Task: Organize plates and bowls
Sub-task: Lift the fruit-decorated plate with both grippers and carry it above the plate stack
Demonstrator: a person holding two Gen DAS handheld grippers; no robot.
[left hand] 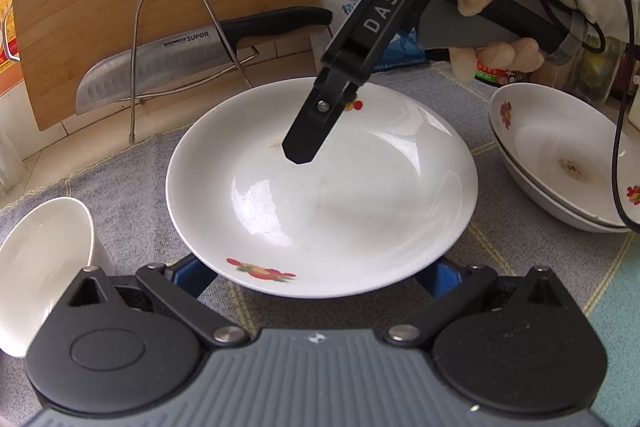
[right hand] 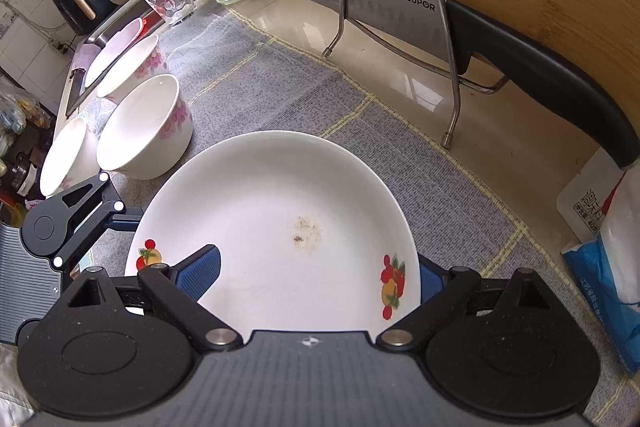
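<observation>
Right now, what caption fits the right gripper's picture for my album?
Open right gripper straddling a white plate on a grey mat, bowls beside it.

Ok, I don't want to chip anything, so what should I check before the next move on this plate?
1. Right gripper open: ok.
2. Left gripper open, fingers at the fruit-print plate's near rim: ok.
3. Pads touching the plate: cannot tell.
4. Plate empty, only a brown stain: ok.
5. Stacked plates free on top: ok.
6. Cable clear of that stack: not ok, it hangs in front of it.
</observation>
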